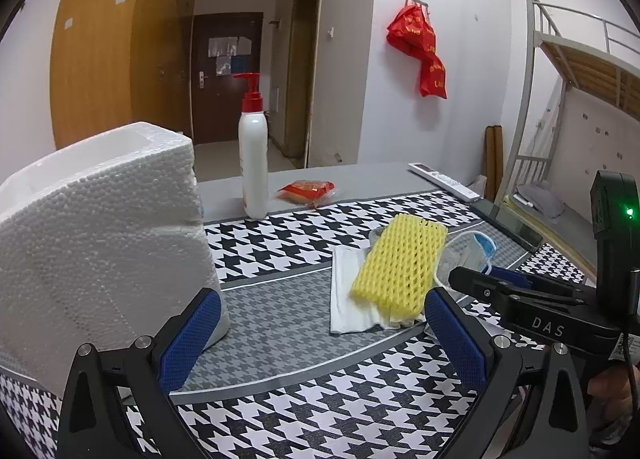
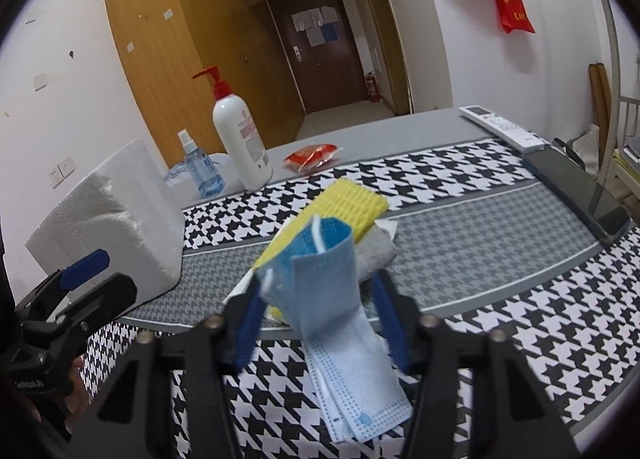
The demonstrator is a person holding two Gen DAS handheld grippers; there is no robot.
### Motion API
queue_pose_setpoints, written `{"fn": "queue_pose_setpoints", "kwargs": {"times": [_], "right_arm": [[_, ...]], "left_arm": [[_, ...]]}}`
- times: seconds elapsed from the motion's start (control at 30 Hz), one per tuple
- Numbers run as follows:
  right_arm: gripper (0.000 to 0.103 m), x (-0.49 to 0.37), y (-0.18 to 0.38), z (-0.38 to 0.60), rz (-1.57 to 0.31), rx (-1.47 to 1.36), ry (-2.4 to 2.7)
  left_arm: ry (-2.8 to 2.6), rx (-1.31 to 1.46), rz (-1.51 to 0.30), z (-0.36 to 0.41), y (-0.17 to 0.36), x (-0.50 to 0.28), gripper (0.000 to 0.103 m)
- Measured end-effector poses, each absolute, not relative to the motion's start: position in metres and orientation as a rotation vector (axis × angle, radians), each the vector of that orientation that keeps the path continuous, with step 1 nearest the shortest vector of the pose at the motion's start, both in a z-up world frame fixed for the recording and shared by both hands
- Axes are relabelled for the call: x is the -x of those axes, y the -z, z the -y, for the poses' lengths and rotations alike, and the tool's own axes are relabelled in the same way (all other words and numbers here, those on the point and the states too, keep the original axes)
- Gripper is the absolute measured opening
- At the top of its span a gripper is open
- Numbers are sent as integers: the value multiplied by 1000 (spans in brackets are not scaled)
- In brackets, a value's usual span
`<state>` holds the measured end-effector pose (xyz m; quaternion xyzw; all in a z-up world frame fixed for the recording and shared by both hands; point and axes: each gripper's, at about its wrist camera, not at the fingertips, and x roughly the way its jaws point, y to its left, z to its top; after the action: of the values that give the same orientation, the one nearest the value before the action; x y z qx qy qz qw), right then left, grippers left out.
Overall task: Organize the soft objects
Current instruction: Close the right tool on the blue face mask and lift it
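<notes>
Curling upward between the jaws, a pale blue face mask [image 2: 328,259], pleated.

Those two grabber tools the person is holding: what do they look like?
Both are black plastic. The left gripper and right gripper each carry two fingers faced with blue textured pads. One body bears white "DAS" lettering, a small green light and a black cable.

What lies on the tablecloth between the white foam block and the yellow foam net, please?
Nothing. In the left wrist view, only bare houndstooth tablecloth separates the foam block from the yellow foam net and the white folded tissue beneath it.
</notes>
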<state>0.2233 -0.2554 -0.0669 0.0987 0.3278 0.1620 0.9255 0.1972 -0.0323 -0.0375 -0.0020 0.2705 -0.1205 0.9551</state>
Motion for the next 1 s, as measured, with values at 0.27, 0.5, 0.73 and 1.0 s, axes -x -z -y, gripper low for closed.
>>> {"fn": "queue_pose_setpoints", "kwargs": {"times": [0.27,0.5,0.73,1.0], "right_arm": [[12,-227,72,265,-699,-230,-330],[8,-219,66,285,-671,-242,-292],[8,-207,59,315,-636,-266,-224],[8,-202,67,330,-637,-297,-208]], "left_arm": [[260,-21,-554,44,37,-200,102],[279,-60,-567,63,40,-209,102],[322,-112,-584,85,40,-217,102],[362,-136,-642,101,49,-236,102]]}}
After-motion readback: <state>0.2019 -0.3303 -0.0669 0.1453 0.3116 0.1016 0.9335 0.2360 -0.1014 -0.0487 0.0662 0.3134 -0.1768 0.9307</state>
